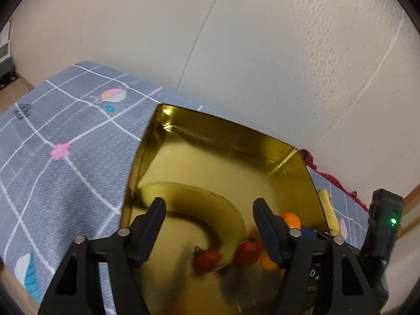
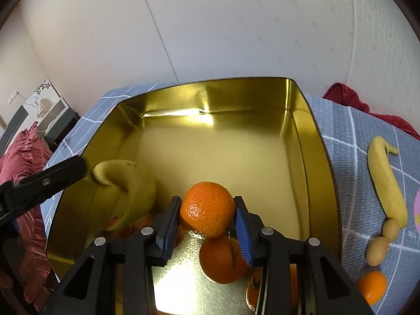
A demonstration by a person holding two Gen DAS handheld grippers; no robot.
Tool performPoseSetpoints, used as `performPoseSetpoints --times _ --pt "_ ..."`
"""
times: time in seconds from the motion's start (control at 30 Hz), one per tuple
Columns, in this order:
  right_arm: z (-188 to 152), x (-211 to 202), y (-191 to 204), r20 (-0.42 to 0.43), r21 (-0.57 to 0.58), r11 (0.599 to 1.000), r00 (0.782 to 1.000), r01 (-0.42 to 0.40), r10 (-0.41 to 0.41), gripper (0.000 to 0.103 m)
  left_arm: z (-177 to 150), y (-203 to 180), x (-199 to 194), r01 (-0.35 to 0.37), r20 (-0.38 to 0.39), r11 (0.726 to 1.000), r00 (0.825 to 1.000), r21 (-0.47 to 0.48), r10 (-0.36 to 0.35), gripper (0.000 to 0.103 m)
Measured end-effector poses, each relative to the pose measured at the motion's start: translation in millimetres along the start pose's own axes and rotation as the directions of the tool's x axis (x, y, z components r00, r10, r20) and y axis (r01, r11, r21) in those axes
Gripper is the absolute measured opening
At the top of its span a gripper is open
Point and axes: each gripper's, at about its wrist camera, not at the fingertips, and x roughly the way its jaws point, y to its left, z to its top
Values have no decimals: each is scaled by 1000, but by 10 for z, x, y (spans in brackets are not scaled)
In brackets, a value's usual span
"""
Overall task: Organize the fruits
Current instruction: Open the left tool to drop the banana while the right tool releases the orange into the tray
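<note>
One tangerine (image 2: pixel 208 213) between right claw (image 2: pixel 208 219) pads.

Off-white wall (image 2: pixel 236 26) w/ faint diamond-pattern wallpaper and vertical seams – fills the upper half of both views. Below the wall: grey-blue grid mat (image 1: pixel 60 141) w/ pink flower + cartoon prints. Red cloth (image 2: pixel 349 99) bunched between mat and wall. Left of the mat – wood floor (image 1: pixel 15 92), red ruffled fabric (image 2: pixel 23 157), small white unit (image 2: pixel 50 105).
</note>
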Motion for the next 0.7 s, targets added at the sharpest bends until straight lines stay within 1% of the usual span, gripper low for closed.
performPoseSetpoints --times 0.07,0.17,0.33,0.47,0.57,0.7 --pt "20 6 -16 -2 9 1000 1000 3 -3 40 -10 37 -70 -15 23 1000 1000 -10 15 79" --pt "50 38 -48 -15 20 1000 1000 9 -9 40 -31 77 -158 -26 50 1000 998 -15 26 82" --pt "60 74 -106 -34 32 999 999 7 -6 43 -86 30 -187 -33 66 999 997 -7 33 91" --pt "34 44 -135 -28 47 999 1000 -1 2 43 -91 -43 -132 -52 67 999 996 17 50 92" --pt "27 10 -124 -15 41 999 1000 2 -1 43 -108 -101 -102 -47 59 999 997 23 45 92" --pt "35 -87 -153 27 54 999 1000 -10 8 43 -117 -182 -96 -52 69 998 996 37 49 92"
